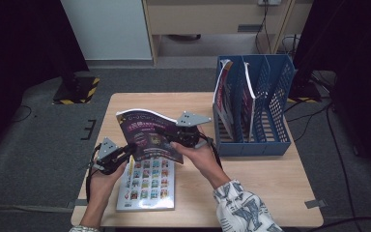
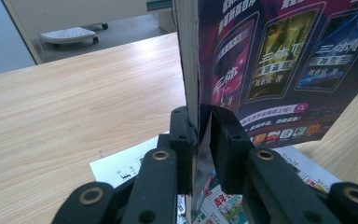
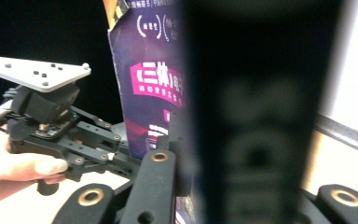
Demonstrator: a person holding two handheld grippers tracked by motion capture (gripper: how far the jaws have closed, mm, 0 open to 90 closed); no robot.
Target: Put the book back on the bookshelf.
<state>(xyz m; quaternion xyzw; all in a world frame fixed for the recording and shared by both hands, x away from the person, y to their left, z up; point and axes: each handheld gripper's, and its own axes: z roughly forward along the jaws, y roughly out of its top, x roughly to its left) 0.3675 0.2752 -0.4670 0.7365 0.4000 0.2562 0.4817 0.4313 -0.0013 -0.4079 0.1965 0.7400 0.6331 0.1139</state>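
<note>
A person holds a purple-covered magazine point(image 1: 147, 135) up off the wooden table point(image 1: 261, 179) between two hand-held grippers. The left gripper point(image 1: 125, 151) pinches the magazine's near left corner; in the left gripper view its two black jaws press on either side of the thin edge of the pages point(image 2: 193, 70), with the printed cover point(image 2: 279, 65) facing right. The right gripper point(image 1: 171, 137) grips the magazine's right side, its jaws clamped on the cover; in the right gripper view one jaw is a dark blur close to the lens and the purple cover point(image 3: 154, 84) stands between the jaws, with the left gripper point(image 3: 121, 161) and the hand point(image 3: 14, 170) holding it farther off to the left. The magazine bends, its far edge curling upward.

Under the lifted magazine, a second one with rows of small coloured pictures point(image 1: 147, 186) lies flat near the table's near left edge. On the far right of the table stands a blue file rack point(image 1: 275, 96) holding two upright magazines point(image 1: 222, 92) in its left compartments.
</note>
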